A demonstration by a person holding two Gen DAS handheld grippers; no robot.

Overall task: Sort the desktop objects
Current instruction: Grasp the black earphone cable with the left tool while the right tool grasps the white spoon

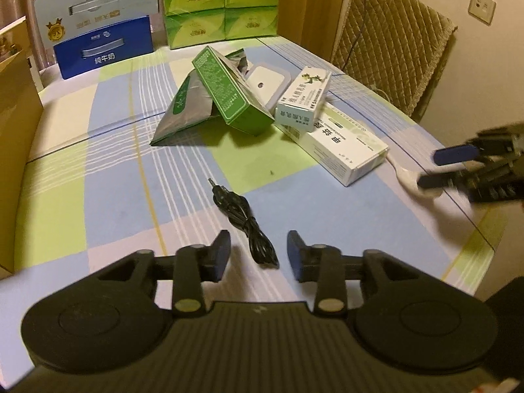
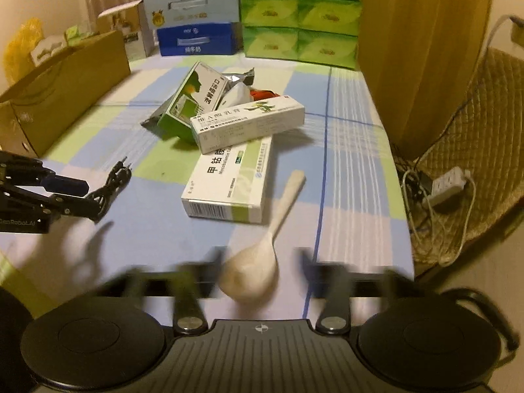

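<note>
Evidently I am straddling the black cable with my left gripper and the white spoon with my right gripper, both sets of jaws standing open and gripping nothing, so each item can be picked out for sorting.

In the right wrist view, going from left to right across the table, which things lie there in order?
Left gripper → black coiled cable → green carton leaning in the pile → large flat white medicine box → cream plastic spoon, its bowl between the right gripper's open fingers.
</note>
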